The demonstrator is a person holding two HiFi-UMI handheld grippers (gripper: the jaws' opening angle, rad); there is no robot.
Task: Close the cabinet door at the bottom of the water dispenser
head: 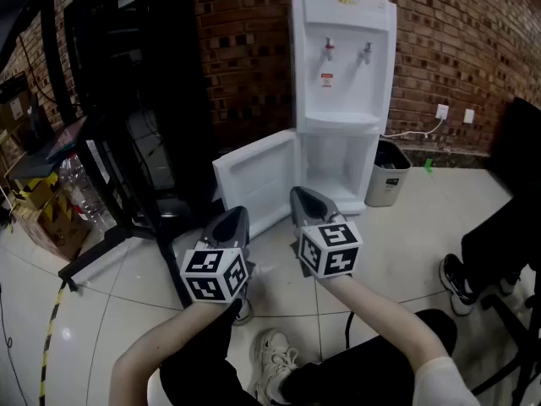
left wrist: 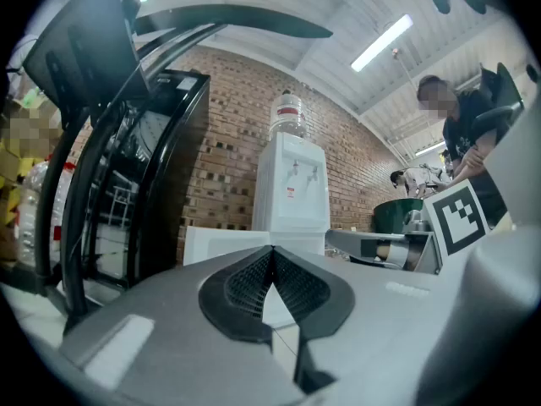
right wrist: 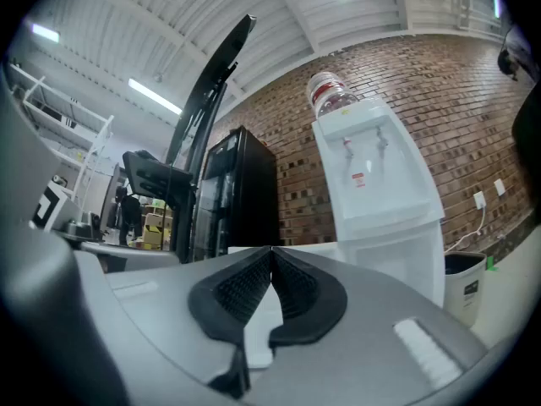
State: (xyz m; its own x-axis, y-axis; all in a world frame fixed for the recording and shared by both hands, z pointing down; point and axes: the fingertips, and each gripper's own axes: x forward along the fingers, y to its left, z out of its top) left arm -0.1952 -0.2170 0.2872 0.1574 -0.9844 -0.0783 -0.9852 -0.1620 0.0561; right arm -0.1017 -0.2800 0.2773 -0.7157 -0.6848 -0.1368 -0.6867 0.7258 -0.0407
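We face the water dispenser (head: 342,83), its bottom cabinet door (head: 258,176) swung wide open to the left. Left hand-held gripper (head: 234,219) and right hand-held gripper (head: 303,198) hover short of it, jaws pressed together, empty. We're on the approach; next we likely push the door shut.

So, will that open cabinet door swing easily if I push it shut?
Probably swings easily: the cabinet door looks like a thin white panel hinged to the water dispenser. Likely stiff, since it stands flat without sagging. Its smooth face may be slippery.
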